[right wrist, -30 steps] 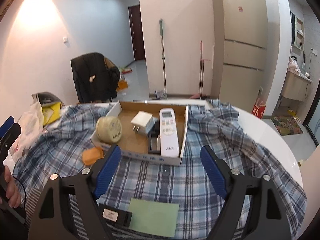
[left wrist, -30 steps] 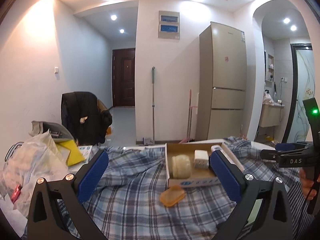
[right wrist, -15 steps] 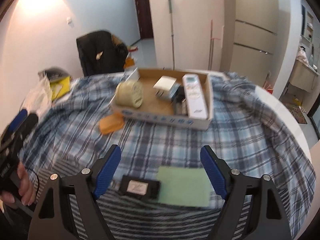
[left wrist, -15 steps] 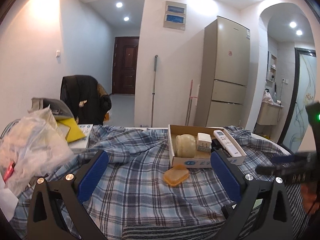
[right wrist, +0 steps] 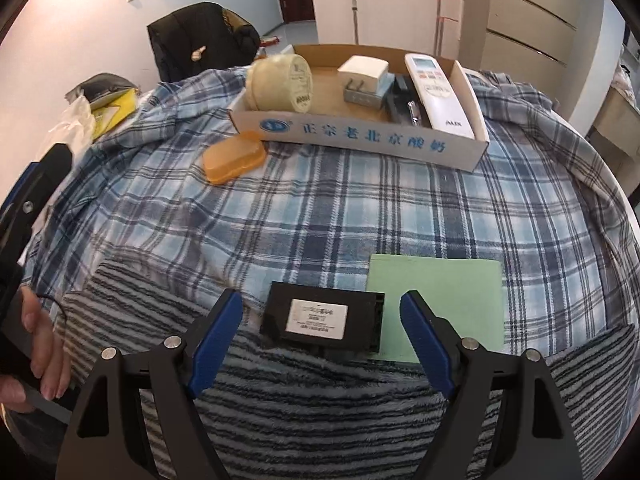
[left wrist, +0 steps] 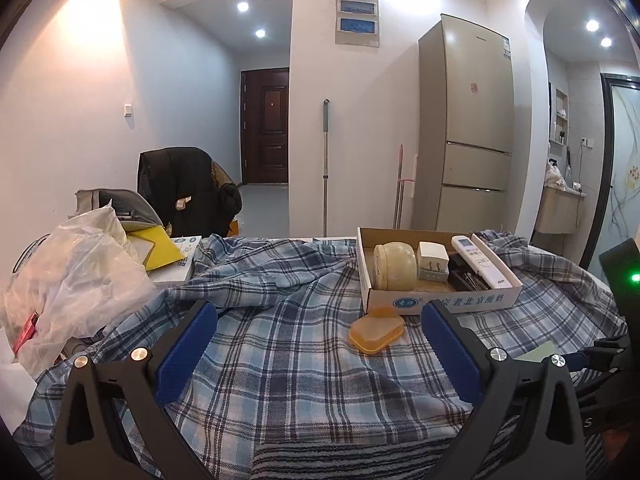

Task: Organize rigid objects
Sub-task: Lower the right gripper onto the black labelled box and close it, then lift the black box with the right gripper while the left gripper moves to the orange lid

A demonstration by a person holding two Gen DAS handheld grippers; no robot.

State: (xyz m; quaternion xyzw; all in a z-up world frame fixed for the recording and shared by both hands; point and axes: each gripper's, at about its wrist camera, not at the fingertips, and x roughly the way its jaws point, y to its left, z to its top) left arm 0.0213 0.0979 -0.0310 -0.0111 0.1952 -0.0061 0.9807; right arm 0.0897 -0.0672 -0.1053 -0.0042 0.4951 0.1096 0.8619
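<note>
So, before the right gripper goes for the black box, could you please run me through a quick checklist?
1. Right gripper jaws open wider than the black box: ok.
2. Box between the jaws: ok.
3. Jaws holding nothing: ok.
4. Box lying clear of the green card: not ok, its right end overlaps the card.
5. Free floor space in the cardboard tray: cannot tell, mostly hidden by contents.
6. Left gripper open, away from the box: ok.
</note>
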